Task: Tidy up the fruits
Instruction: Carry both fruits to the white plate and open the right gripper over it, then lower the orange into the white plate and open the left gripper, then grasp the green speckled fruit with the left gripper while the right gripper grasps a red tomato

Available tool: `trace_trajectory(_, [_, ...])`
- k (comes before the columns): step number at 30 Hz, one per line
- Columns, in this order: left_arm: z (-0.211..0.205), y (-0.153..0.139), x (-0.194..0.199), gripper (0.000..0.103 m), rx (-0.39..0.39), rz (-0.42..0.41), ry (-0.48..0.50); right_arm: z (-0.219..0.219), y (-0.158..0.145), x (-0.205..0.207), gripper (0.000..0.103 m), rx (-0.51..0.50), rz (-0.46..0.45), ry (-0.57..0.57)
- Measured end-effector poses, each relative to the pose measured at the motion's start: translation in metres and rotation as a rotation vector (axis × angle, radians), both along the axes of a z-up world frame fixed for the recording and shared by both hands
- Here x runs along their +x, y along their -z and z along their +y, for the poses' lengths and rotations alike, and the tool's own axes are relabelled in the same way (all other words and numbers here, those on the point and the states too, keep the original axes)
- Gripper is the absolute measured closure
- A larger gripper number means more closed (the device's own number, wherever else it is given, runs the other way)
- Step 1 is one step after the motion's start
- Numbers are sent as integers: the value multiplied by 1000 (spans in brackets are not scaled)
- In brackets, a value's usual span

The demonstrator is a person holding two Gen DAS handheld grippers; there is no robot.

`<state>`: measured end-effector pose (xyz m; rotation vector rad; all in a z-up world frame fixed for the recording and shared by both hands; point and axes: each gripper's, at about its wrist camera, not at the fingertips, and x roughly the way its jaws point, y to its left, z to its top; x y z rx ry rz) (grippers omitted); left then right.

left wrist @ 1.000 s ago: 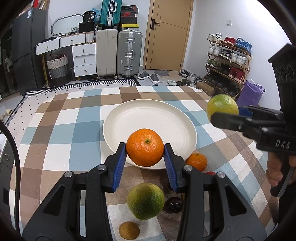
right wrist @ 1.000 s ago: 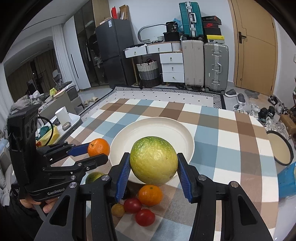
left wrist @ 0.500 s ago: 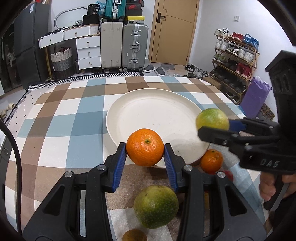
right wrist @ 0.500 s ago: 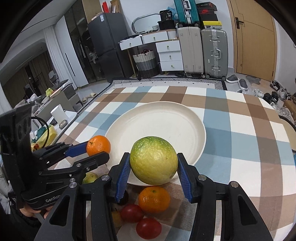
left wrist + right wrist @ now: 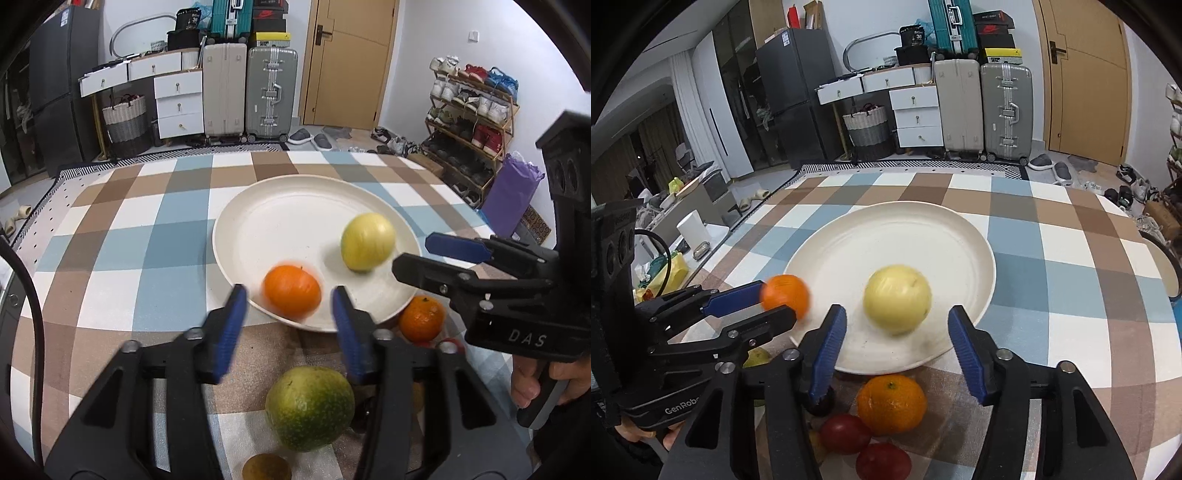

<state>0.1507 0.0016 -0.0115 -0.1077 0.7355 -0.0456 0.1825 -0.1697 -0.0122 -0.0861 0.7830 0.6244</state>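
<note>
Both grippers spread wide, holding nothing. Orange (image 5: 291, 295) blurred, on near edge of plate (image 5: 291, 206), dead ahead between left gripper (image 5: 288, 321) fingers. Yellow-green fruit (image 5: 897, 299) blurred, on plate just ahead of right gripper (image 5: 897, 345). Loose fruit on counter (image 5: 110, 266) sits below and behind fingertips: green citrus (image 5: 309, 408) under left gripper, small orange (image 5: 891, 403) and red fruits (image 5: 864, 448) under right. Round, no long axis; judging next pick needs pull back and down, each side nearest own pile
</note>
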Motion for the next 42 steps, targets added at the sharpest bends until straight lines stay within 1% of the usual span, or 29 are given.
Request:
trace_trajectory(1, [1, -1, -2, 38, -3, -7, -3, -2, -1, -1, 41, -1, -2, 3])
trace_trajectory(2, [3, -3, -4, 27, -7, -16, -7, -4, -1, -3, 37, -3, -5, 5])
trace_trajectory(3, [4, -5, -7, 21, -10, -26, -12, -6, -1, -6, 32, -10, -15, 12])
trace_trajectory(6, [9, -9, -14, 16, -18, -35, -23, -12, -2, -14, 20, -31, -33, 24])
trace_trajectory(7, [11, -9, -15, 15, -21, -33, -27, -15, -2, -16, 19, -33, -33, 25])
trace_trajectory(8, [13, -9, -17, 11, -27, -31, -34, -17, -2, -17, 15, -30, -33, 24])
trace_trajectory(9, [15, -10, -19, 4, -31, -32, -36, -19, -2, -20, 11, -26, -34, 20])
trace_trajectory(10, [16, -11, -22, 0, -34, -39, -38, -21, -3, -21, 8, -24, -38, 21])
trace_trajectory(11, [17, -13, -24, 1, -35, -49, -42, -23, -3, -22, 0, -22, -44, 26])
trace_trajectory(13, [18, -16, -29, 1, -35, -62, -38, -27, -4, -24, 0, -22, -56, 34])
trace_trajectory(17, [19, -15, -35, 1, -26, -54, -40, -35, -3, -24, 0, 4, -20, 35])
trace_trajectory(20, [20, -14, -37, 1, -37, -46, -36, -38, 0, -27, 0, 3, 6, 26])
trace_trajectory(25, [14, -17, -42, 1, -3, -36, -15, -38, 2, -39, 0, -51, -5, 30])
trace_trajectory(29, [11, -18, -47, 1, 9, -28, -4, -36, 8, -45, 0, -75, 28, -2])
trace_trajectory(31, [10, -18, -50, 1, 5, -28, 2, -35, 12, -48, 0, -95, 31, -3])
trace_trajectory(38, [7, -6, -60, 1, 11, 19, 25, -36, 22, -51, 0, -129, 54, -3])
trace_trajectory(42, [6, 2, -57, 1, 10, 70, 37, -41, 24, -55, 0, -127, 74, -7])
